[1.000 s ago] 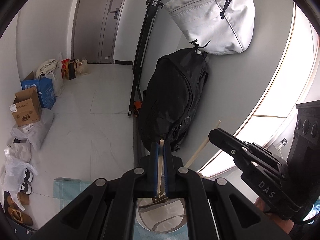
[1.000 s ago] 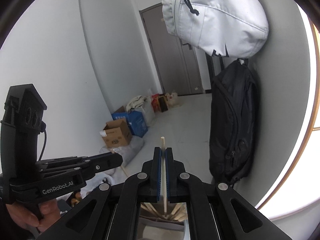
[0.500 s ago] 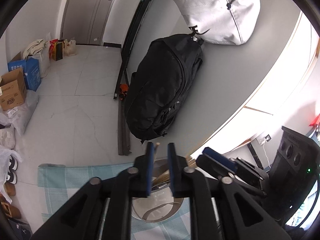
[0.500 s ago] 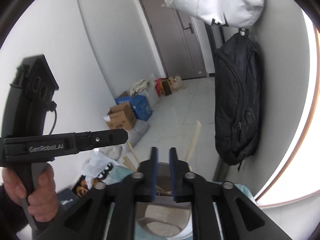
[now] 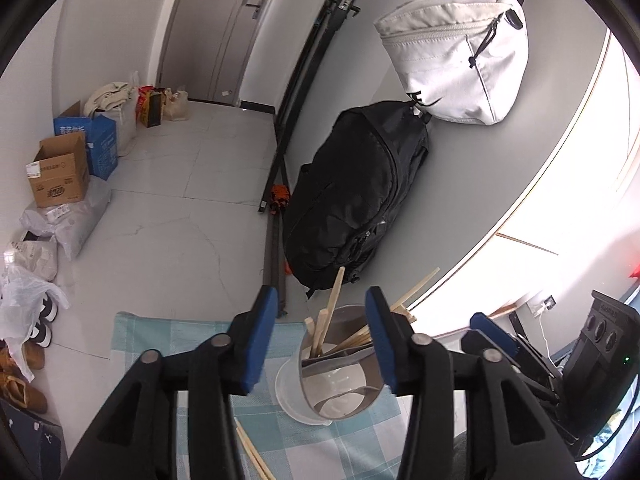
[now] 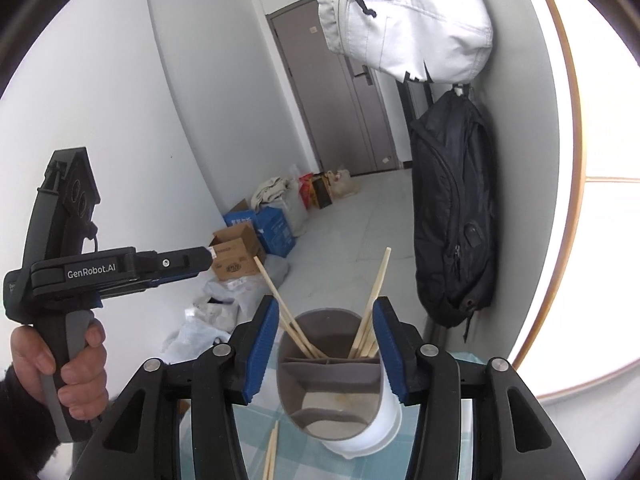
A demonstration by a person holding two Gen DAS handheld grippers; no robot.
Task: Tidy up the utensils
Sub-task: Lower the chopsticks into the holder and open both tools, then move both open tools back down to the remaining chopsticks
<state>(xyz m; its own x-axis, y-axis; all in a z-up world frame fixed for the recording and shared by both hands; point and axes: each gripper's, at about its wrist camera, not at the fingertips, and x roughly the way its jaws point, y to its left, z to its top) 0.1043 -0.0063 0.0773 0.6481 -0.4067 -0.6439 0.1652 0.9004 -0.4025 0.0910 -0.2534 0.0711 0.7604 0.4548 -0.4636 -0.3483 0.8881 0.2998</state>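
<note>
A grey divided utensil holder (image 5: 340, 376) on a white base stands on the checked cloth, with several wooden chopsticks (image 5: 332, 312) leaning in its far compartments. My left gripper (image 5: 321, 300) hovers just before it, its jaws opening and nothing pressed between the blue pads. In the right wrist view, my right gripper (image 6: 325, 308) is over the holder (image 6: 332, 384). Its jaws are opening too, and chopsticks (image 6: 374, 296) stand free between them. Loose chopsticks (image 6: 272, 452) lie on the cloth beside the holder. The left gripper (image 6: 172, 264) shows at the left, held by a hand (image 6: 60, 364).
The blue checked cloth (image 5: 168, 340) covers the table. A black backpack (image 5: 360, 200) and a white bag (image 5: 456, 64) hang on the wall behind. Cardboard boxes (image 5: 60, 176), plastic bags and shoes line the floor at the left.
Both grippers were shut on a chopstick each and have since opened and let go. Both views have drawn back and tipped down, so the holder and the cloth now show.
</note>
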